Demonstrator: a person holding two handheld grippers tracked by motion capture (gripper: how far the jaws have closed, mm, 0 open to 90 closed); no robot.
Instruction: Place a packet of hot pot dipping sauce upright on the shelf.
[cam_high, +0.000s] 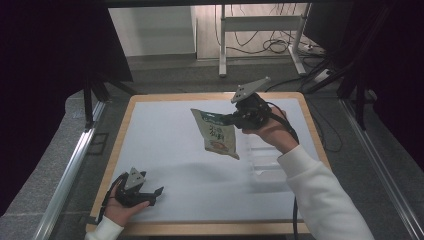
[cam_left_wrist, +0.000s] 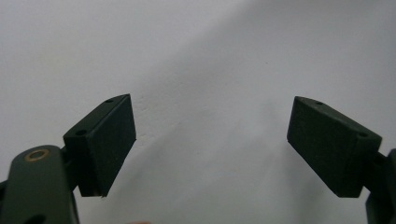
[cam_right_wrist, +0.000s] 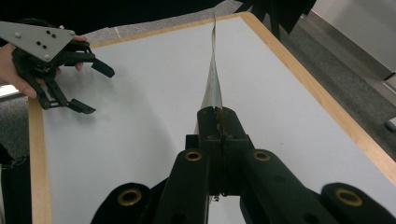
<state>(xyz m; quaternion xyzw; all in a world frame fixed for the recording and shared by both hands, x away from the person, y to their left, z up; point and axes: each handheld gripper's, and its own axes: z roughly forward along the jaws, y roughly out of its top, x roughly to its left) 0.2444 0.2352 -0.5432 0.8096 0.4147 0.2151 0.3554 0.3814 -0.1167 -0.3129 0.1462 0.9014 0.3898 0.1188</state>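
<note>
The only printing is on a snack bag (cam_high: 218, 133) hanging from the closed fingertips of the right gripper (cam_high: 233, 118), held above the table. Its front has a green band along the top, just beside the fingertips, and dark characters running down the middle above a picture of food (they look like East Asian script). None of it is sharp enough to read. No other label, number or sign is legible.
</note>
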